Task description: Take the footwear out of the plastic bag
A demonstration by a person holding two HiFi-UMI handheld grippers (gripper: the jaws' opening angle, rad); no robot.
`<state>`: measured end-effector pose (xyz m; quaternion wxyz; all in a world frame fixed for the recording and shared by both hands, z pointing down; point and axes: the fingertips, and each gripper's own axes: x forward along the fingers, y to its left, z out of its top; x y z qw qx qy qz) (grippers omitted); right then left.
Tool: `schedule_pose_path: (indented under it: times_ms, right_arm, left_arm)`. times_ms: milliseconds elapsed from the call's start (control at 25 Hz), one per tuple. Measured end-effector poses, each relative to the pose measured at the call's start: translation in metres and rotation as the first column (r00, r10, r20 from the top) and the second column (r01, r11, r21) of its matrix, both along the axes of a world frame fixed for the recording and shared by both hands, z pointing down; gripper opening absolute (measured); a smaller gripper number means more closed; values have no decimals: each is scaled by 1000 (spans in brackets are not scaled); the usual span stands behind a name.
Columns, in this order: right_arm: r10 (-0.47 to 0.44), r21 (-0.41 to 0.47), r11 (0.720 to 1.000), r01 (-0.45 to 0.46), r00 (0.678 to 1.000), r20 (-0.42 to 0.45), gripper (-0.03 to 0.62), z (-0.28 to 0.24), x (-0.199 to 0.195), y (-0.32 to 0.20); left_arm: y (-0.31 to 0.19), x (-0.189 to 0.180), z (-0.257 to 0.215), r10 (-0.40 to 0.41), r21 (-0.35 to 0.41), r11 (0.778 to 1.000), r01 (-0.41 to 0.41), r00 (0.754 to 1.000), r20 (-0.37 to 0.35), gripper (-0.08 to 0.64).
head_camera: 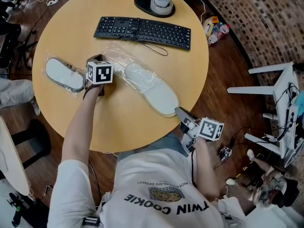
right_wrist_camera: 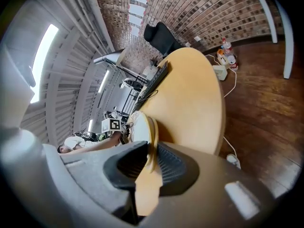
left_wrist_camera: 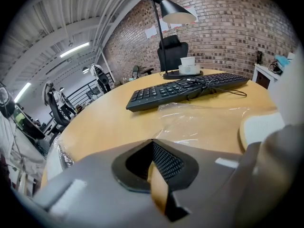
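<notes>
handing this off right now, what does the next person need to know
Left gripper: fingers shut on the bag at its near edge.
Right gripper: fingers shut on the heel of the slipper, near the edge of the table.
Done: heel end is out of the bag; toe end looks still under plastic.
Left: pull that slipper clear. The second slipper, far left, is still wrapped in plastic.

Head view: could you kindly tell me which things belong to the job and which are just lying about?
Job: white slipper, clamped at its near end by the right gripper; plastic bag, pinched by the left gripper; second slipper, still bagged.
Lying about: keyboard; lamp base.
</notes>
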<state>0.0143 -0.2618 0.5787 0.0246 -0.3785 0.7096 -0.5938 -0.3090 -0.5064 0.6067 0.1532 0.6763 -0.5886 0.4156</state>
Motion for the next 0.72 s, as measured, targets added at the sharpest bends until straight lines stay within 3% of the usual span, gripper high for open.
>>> schedule_pose_path:
  times_ms: [280,440,720]
  right_arm:
    - [107,44,993,-107,994,-19,64,-15,29,41]
    - [161,64,985,-162,987,14,60,-27,46,67]
    - [205,83,975,-207,978,23,52,-42,58,91]
  left_arm:
    - [0,0,-3,32,33,999,-31,999,-41,5]
    - [9,1,-3,45,47,998,-43,998,-46,5]
    - [5,5,-6,67,25,998,-65,995,-75,6]
